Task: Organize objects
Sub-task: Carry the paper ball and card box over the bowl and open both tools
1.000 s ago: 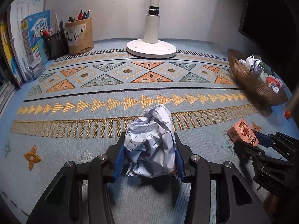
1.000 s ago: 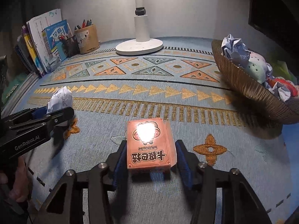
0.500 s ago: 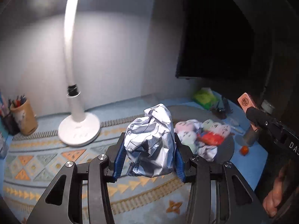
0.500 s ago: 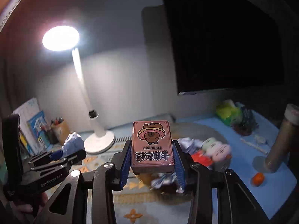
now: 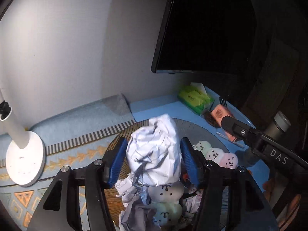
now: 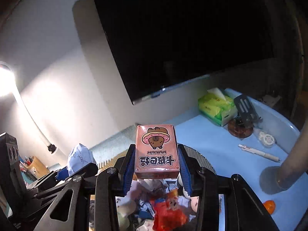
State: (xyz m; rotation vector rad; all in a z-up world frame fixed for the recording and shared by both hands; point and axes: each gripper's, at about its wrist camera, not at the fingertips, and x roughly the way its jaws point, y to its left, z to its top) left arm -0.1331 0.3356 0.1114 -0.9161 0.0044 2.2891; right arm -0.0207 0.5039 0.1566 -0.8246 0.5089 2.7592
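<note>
Two views record one moment above the bowl [image 5: 123,134].

Left wrist view: a second ago our left gripper [image 5: 152,161] pinched the paper ball [image 5: 154,152] low over the mat; now it hangs over the woven bowl with its soft toys [image 5: 213,154] and crumpled scraps. Its jaws have just been opening, and gaps show between the blue pads [image 5: 116,161] and the ball, which sits between them, blurred and apparently slipping free. We judge this to be the release, so the ball should land among the bowl's contents.

Right wrist view: our right gripper [image 6: 156,163] has likewise come from the mat to the bowl [image 6: 202,154], yet its pads remain clamped on the pink card box [image 6: 156,150], held upright above the red wrapper [image 6: 169,211]. We judge the box's drop to be the next step. Both items then would be stowed.
</note>
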